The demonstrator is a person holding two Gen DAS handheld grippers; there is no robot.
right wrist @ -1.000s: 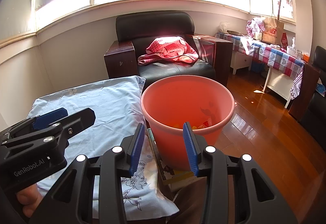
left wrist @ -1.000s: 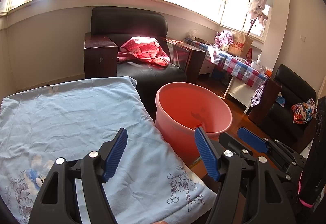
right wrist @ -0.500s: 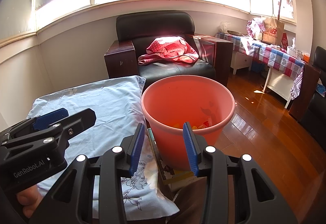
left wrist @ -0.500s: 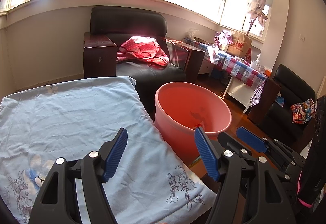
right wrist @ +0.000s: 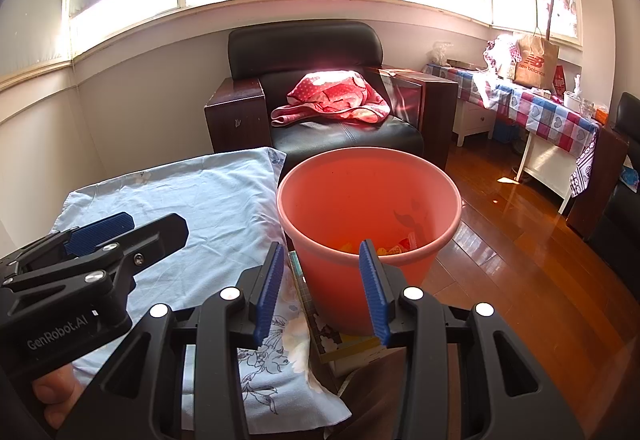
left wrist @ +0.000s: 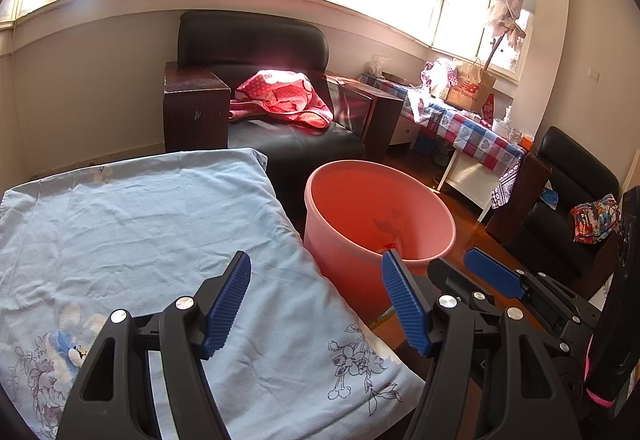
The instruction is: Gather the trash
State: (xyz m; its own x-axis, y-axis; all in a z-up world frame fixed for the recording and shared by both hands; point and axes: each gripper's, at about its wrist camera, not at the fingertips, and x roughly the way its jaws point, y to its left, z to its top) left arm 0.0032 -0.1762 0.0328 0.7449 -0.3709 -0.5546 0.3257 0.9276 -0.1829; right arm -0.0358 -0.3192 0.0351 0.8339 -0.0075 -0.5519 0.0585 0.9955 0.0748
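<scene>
Nothing is shifting; I'm holding both claws, left claw (left wrist: pixel 316 300) and right claw (right wrist: pixel 322 290), wide and empty by the bucket (right wrist: pixel 368 208), scanning for trash.

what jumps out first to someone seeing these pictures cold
The pink bucket standing on the wooden floor dominates the middle, with a few bright wrappers at its bottom. To its left lies a pale blue flowered cloth, and behind sits a black armchair with a red blanket in sunlight. Both the left gripper and right gripper show open, empty jaws.
</scene>
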